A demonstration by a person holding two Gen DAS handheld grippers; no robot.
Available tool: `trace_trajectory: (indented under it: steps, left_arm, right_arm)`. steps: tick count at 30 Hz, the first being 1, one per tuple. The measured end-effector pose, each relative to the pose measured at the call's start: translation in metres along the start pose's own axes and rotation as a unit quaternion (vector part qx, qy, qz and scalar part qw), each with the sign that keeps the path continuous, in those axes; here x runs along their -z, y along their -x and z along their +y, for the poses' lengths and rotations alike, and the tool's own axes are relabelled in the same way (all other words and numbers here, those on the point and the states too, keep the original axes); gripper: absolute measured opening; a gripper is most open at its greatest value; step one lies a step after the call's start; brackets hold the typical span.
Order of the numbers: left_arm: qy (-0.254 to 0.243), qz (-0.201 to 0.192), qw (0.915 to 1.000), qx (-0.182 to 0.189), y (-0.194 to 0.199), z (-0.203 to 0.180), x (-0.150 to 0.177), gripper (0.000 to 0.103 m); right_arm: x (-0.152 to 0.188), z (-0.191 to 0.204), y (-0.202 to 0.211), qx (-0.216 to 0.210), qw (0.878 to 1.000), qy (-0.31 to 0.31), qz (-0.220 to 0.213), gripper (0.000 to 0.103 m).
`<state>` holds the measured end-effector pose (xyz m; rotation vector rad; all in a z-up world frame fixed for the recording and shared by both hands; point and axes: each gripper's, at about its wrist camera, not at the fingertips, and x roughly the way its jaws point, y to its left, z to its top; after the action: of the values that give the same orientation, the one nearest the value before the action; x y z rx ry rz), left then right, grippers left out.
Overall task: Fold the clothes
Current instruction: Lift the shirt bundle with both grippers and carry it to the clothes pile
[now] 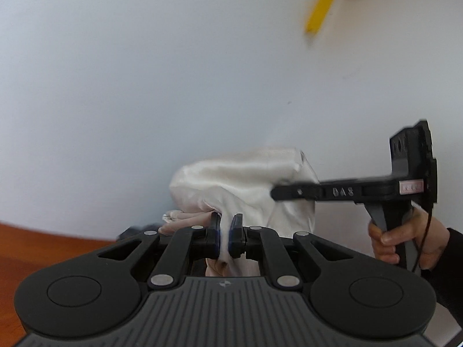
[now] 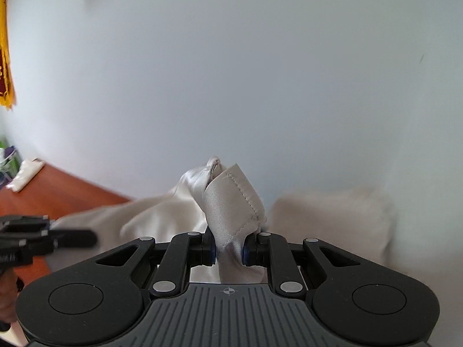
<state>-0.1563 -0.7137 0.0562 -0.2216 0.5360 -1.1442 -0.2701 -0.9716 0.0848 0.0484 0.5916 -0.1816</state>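
Up front in the left wrist view, we see our left gripper point(image 1: 225, 235) with its fingers point(image 1: 214, 237) clamped on a fold of the white cloth point(image 1: 231, 179). It bunches up just beyond the tips and hangs down between them, lifted in front of a pale wall point(image 1: 144, 86). To the right, the right gripper point(image 1: 277, 192) reaches sideways into the same cloth, and a hand point(image 1: 405, 240) in a dark sleeve holds its grip. A strip of the brown surface point(image 1: 43, 237) shows low on the left, and a blurred yellow strip point(image 1: 324, 3) hangs on the wall above.

Next, in the right wrist view, our right gripper point(image 2: 228, 248) has its fingers point(image 2: 210, 250) pinched on a stitched hem of the cloth point(image 2: 231, 202), which stands up past the tips. More of it spreads left toward the left gripper point(image 2: 92, 237) and right as a blurred mass. The surface point(image 2: 58, 190) shows at left, carrying a small white bundle point(image 2: 26, 173) near its far edge
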Motion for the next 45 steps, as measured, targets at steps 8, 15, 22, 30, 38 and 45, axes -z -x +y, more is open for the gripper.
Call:
trace_trajectory:
  steps: [8,15,22,30,38,45]
  left_arm:
    - [0.004,-0.014,0.9994,0.03,-0.093,-0.052,-0.035,0.009]
    - [0.047,0.009,0.9982,0.035,-0.166,-0.071,-0.021,0.009]
    - [0.058,0.047,0.9971,0.016,-0.21,-0.067,0.0,0.01]
    - [0.067,0.074,0.995,0.006,-0.222,-0.065,-0.025,0.022]
    - [0.054,0.069,0.996,0.013,-0.187,-0.049,-0.041,0.037]
    - [0.019,0.065,0.9977,0.005,-0.137,-0.058,-0.051,0.045]
  right_arm:
    - [-0.054,-0.058,-0.012,0.104,0.993,0.061,0.002,0.018]
    - [-0.073,-0.099,-0.052,0.163,0.983,0.074,0.038,0.019]
    - [-0.058,-0.121,-0.11,0.177,0.98,0.054,0.078,0.022]
    - [-0.048,-0.124,-0.121,0.198,0.976,0.044,0.075,0.045]
    - [-0.025,-0.108,-0.08,0.21,0.975,0.061,0.038,0.064]
    - [-0.014,-0.096,-0.04,0.191,0.98,0.043,0.017,0.065]
